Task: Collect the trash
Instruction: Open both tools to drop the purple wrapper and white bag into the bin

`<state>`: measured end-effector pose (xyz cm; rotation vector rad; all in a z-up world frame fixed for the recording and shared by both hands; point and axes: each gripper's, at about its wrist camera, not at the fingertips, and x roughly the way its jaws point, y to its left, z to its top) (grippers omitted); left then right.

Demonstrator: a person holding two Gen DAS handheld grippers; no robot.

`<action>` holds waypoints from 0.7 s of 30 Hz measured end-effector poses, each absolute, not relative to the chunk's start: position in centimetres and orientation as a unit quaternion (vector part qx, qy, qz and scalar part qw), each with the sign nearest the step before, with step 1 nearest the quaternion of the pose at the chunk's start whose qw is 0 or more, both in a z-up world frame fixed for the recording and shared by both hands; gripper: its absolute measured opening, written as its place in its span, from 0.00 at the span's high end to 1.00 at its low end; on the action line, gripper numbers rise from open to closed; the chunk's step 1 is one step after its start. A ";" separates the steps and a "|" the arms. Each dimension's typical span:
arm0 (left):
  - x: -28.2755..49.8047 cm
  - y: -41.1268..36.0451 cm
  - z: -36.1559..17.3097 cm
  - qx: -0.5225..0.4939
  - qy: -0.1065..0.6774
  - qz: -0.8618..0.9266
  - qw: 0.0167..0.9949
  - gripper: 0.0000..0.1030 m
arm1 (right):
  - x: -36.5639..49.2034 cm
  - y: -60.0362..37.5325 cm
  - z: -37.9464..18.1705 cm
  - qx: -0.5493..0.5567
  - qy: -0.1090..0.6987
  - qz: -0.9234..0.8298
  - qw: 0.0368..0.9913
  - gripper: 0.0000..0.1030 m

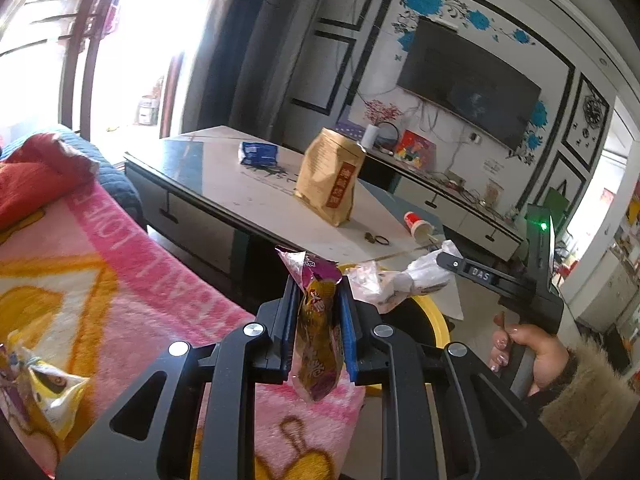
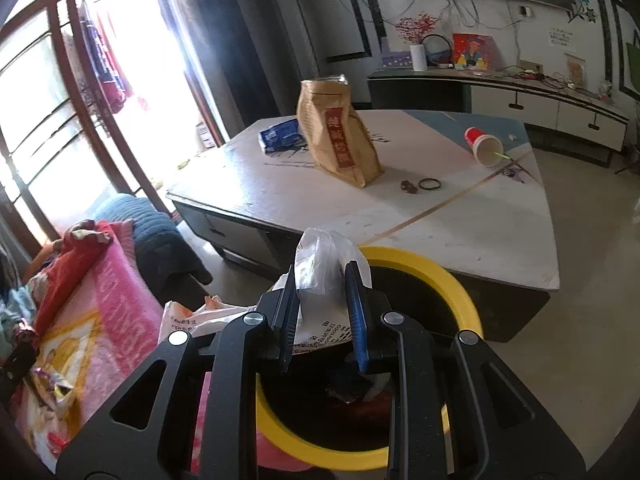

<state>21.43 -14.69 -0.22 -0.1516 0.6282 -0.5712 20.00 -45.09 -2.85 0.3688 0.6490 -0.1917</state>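
Observation:
My left gripper (image 1: 316,304) is shut on a purple and gold snack wrapper (image 1: 318,336), which hangs between the blue pads above the edge of the pink blanket. My right gripper (image 2: 322,284) is shut on a crumpled white plastic bag (image 2: 324,264) and holds it over the yellow-rimmed bin (image 2: 420,260), whose dark inside shows some scraps. In the left wrist view the right gripper (image 1: 444,258), held by a hand, carries the white bag (image 1: 416,276) over the bin's yellow rim (image 1: 434,312).
A low white table (image 2: 460,224) beyond the bin bears a brown paper bag (image 2: 340,136), a blue packet (image 2: 280,134), a tipped red paper cup (image 2: 482,144) and a small black ring (image 2: 430,184). More wrappers (image 1: 48,388) lie on the pink blanket (image 1: 132,288).

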 end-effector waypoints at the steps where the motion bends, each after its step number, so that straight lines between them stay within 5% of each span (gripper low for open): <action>1: 21.5 -15.1 -0.3 -0.071 0.305 -0.280 0.907 0.82 | 20.0 -45.3 -3.0 0.180 0.317 -0.097 0.926 0.84; 21: 22.4 -22.8 -3.8 -0.028 0.331 -0.328 0.884 0.82 | 19.6 -50.1 -5.4 0.210 0.327 -0.165 0.907 0.84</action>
